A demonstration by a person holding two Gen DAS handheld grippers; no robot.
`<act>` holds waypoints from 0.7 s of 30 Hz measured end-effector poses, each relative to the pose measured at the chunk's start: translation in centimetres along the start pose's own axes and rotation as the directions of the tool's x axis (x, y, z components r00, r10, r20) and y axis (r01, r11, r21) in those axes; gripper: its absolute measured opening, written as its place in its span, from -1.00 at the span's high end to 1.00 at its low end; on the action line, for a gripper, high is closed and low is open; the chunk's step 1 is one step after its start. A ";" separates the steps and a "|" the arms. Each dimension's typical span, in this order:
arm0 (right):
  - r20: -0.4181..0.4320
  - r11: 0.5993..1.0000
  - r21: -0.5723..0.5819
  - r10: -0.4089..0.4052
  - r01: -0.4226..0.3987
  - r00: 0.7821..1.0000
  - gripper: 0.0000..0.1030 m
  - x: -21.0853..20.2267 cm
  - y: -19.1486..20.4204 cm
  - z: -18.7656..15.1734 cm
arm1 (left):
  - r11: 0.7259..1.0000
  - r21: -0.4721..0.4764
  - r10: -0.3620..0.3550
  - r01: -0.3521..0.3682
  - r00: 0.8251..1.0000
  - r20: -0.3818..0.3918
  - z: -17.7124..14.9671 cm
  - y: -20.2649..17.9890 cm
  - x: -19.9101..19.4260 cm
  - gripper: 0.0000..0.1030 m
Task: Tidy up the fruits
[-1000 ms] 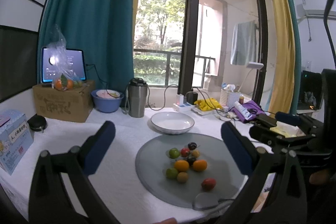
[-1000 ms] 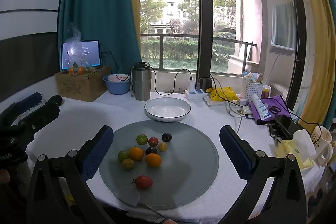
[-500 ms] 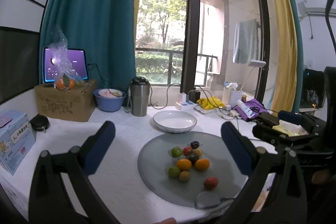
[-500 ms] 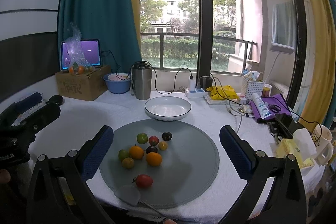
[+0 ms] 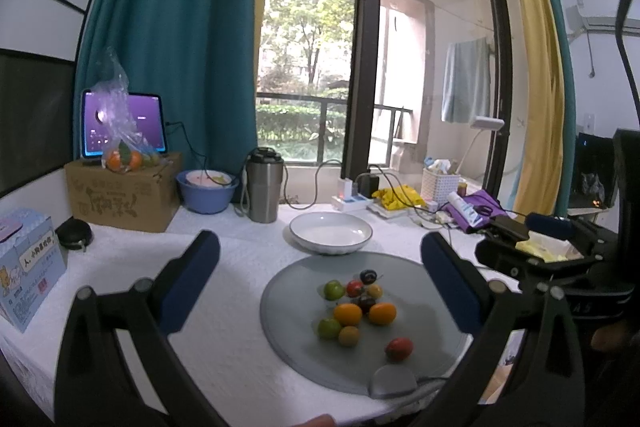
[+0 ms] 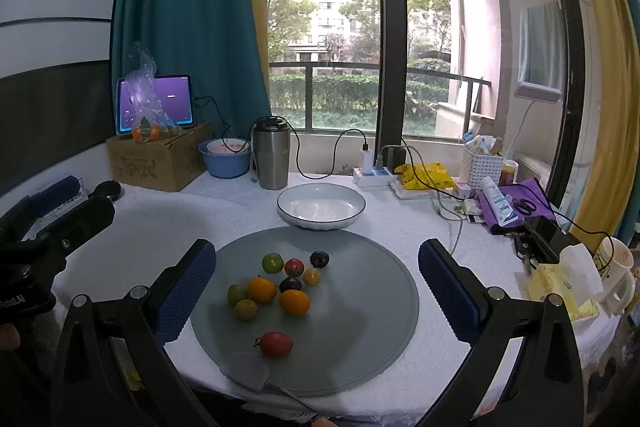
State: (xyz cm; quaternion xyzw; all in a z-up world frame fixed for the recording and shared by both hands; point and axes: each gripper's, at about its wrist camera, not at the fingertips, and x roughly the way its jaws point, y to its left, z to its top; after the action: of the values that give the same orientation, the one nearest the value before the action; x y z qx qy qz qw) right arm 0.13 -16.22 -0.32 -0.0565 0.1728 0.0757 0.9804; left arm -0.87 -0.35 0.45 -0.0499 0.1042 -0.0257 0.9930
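Here, in the left wrist view, the left tongs (image 5: 318,259) gape wide and empty; the fruits (image 5: 358,307) lie on the grey mat (image 5: 424,307) at lower centre, between the pads but well beyond them. In the right wrist view, the right tongs (image 6: 316,267) also stand spread, holding nothing, with the fruits (image 6: 276,291) centred below the white bowl (image 6: 320,206) on the tabletop (image 6: 160,227).

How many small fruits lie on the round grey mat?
9 on the round grey mat: a cluster of eight small fruits at its middle, one red tomato apart, near the front edge. None seems hidden.
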 end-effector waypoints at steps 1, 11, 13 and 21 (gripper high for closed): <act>-0.001 1.000 0.000 0.000 0.000 1.000 -1.00 0.0 0.0 0.0 | 1.000 0.000 -0.001 0.001 1.000 0.001 0.0 0.0 0.0 -0.97; -0.001 1.000 0.000 0.000 0.000 1.000 -1.00 0.0 0.1 0.0 | 1.000 -0.006 -0.002 0.002 1.000 0.001 0.0 0.2 0.0 -0.97; -0.002 1.000 -0.001 0.001 -0.001 1.000 -1.00 0.0 0.1 0.0 | 1.000 -0.008 -0.003 0.003 1.000 0.001 0.0 0.3 0.0 -0.97; -0.003 1.000 -0.002 0.004 -0.004 1.000 -1.00 0.0 0.2 -0.1 | 1.000 -0.007 -0.003 0.003 1.000 0.001 -0.1 0.2 0.0 -0.97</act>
State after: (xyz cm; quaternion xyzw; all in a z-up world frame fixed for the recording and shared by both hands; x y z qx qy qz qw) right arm 0.05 -15.99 -0.40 -0.0571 0.1745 0.0779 0.9799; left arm -0.86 -0.12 0.37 -0.0536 0.1038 -0.0265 0.9928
